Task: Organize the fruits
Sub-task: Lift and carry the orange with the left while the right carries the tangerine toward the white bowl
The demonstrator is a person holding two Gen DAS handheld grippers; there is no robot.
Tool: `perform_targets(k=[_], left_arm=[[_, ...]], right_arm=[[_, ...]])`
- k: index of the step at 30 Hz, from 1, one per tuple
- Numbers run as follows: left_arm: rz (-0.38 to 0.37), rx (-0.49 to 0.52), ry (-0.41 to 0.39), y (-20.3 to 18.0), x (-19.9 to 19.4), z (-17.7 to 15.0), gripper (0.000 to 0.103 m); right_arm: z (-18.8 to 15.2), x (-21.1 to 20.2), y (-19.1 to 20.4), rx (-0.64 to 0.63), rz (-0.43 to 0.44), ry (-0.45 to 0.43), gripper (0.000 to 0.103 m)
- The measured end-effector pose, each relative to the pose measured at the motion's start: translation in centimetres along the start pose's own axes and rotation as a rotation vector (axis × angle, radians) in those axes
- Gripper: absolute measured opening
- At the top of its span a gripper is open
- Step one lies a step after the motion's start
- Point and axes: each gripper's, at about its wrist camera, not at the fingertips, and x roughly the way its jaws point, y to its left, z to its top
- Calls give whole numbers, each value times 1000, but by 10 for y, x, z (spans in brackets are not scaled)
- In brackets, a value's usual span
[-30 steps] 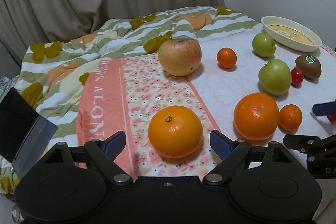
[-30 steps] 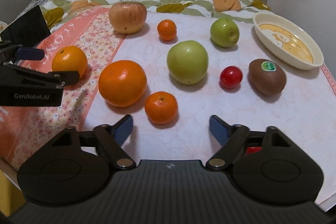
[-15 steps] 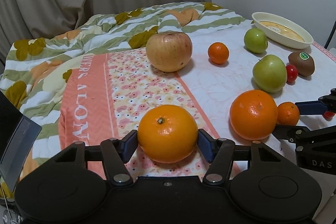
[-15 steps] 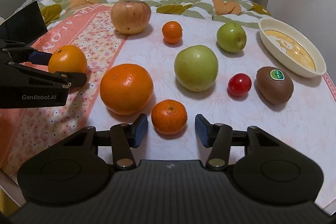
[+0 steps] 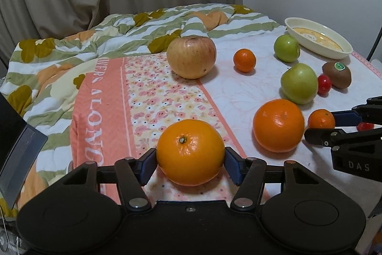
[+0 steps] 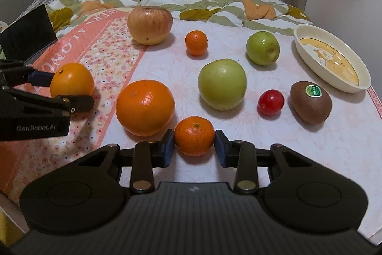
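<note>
Both claws are down among the fruit on the quilt-covered bed, and each has a target between its pads. The left claw (image 5: 190, 163) is clamped on the orange (image 5: 190, 151), pads pressed into both flanks, the fruit sitting on the floral strip of the quilt (image 5: 152, 92). The right claw (image 6: 193, 147) is closing around the small mandarin (image 6: 194, 135); the left pad touches the skin, but there looks to be a sliver of daylight at the right pad, so no firm hold there yet. Now the risks: both fruits are round and glossy, and each is caught near its widest part by narrow pads, so a lift begun early could squirt the mandarin forward, I reckon. It sits just beside the large orange (image 6: 145, 107), and a nudge might set that one rolling on the soft, uneven bedding toward the green apple (image 6: 222, 84) or cherry tomato (image 6: 271, 102). The two claws also work close together, so crossing paths could mean a knock. Squeeze too hard and the mandarin's soft peel may bruise. Writing on show: the left claw's body reads "GenRobot.AI", the right one shows "DAS" in the other view, the quilt's pink band carries partly readable capitals, "ALON", and the kiwi (image 6: 311, 102) wears a green sticker too small to read. The cream dish (image 6: 330, 56) waits beyond.
</note>
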Motion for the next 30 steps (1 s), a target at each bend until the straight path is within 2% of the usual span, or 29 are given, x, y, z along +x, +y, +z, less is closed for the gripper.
perform_targets(k=[9,15,22,30], left_arm=[[33,-56,-38,-19,-40,10,64],[62,-107,-50,-50,-72,30,64],[108,-178,-87,-102,-95,61,64],[128,-237,-152,-171,-91,101,64]], right_arm=[[7,-33,-19,23,24,-23,51],[16,-64,-49,40,78,-50,51],[26,-99,-109,34,123,-74,51],[41,-115,-199,2,140,-110,51]])
